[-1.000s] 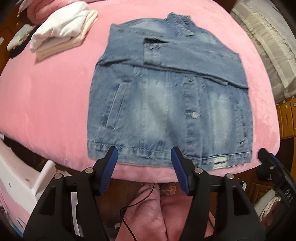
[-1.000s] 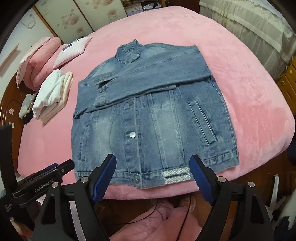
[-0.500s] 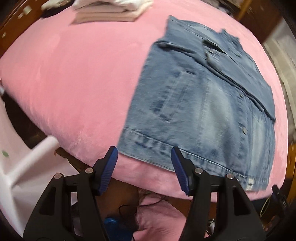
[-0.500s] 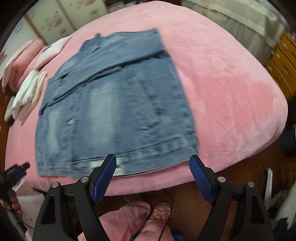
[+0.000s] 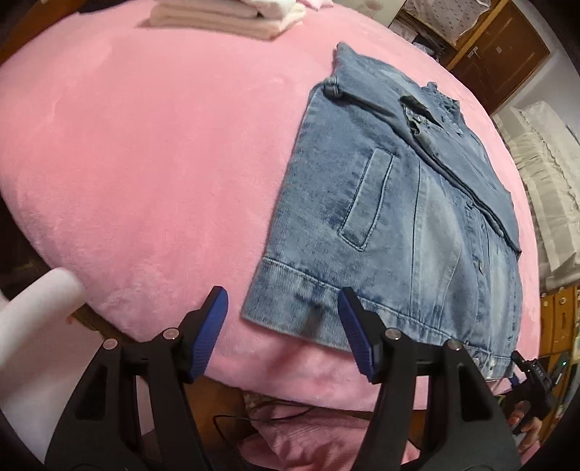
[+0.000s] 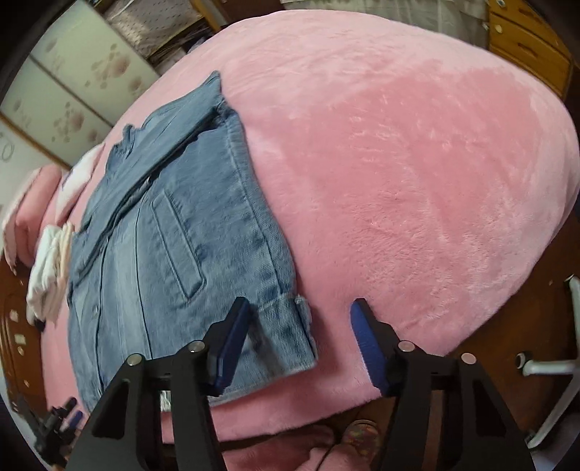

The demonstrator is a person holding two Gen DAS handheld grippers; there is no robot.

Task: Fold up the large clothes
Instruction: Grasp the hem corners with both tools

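Observation:
A blue denim jacket (image 5: 391,217) lies flat, front up, on a pink plush bed (image 5: 152,152), with a sleeve folded across its chest. My left gripper (image 5: 282,326) is open and empty, just in front of the jacket's near left hem corner. The jacket also shows in the right wrist view (image 6: 174,246). My right gripper (image 6: 301,340) is open and empty, straddling the jacket's near right hem corner at the bed's front edge (image 6: 326,405).
Folded white clothes (image 5: 232,14) sit at the bed's far left, also in the right wrist view (image 6: 47,275). A white chair part (image 5: 32,308) stands left of the bed. A chair base (image 6: 554,366), wooden drawers (image 6: 529,40) and a wardrobe (image 5: 500,47) surround it.
Both grippers have swung outward from the hem's middle: the left now faces the left hem corner, the right the right hem corner. Both stay open; the jacket has not moved.

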